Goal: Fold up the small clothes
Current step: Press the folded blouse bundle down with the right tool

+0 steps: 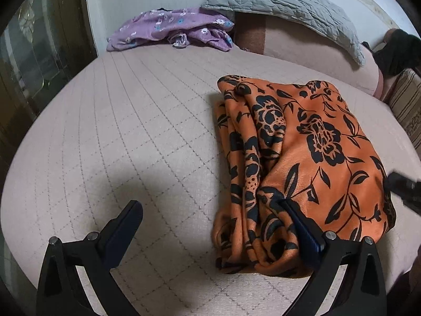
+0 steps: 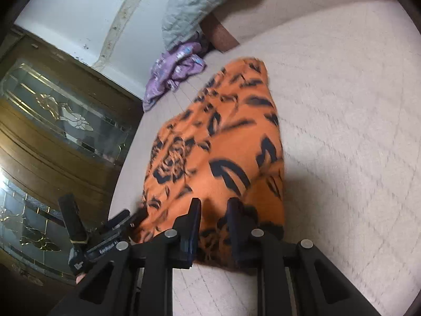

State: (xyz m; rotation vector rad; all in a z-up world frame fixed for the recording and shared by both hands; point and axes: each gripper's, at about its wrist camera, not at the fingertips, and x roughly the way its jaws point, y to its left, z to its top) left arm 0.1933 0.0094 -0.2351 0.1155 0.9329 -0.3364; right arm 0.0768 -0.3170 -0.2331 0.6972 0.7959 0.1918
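- My landmark is the orange garment (image 1: 302, 163), a black-flowered cloth folded into a thick bundle on the quilted bed cover (image 1: 136, 137).
- Far left of the orange garment stands a dark wooden cabinet (image 2: 52, 142) with leaded glass doors showing a gold flower pattern.
- My left claw (image 1: 210, 208) is spread wide: its left finger hangs over bare cover to the left of the orange garment, while its right finger rests against the bundle's near edge, at a pleated fold. It grips nothing.
- Seen from my right wrist camera, the left claw's body sits at the garment's near left corner, with white lettering on it. I can make out something like "GenRobot", but the rest is too small to read.
- Behind the orange garment, towards the wall, lies a crumpled purple garment (image 1: 171, 29) with small white and blue flowers, well apart from the bundle.
- Just right of the purple garment, a grey quilted pillow (image 1: 284, 5) leans on the pink bolster behind the orange garment.
- My right claw (image 2: 214, 205) is narrow, its fingers close together with the near edge of the orange garment between them; motion blur keeps me from telling whether they actually pinch the cloth.
- Right of the orange garment, there is only pale quilted cover.
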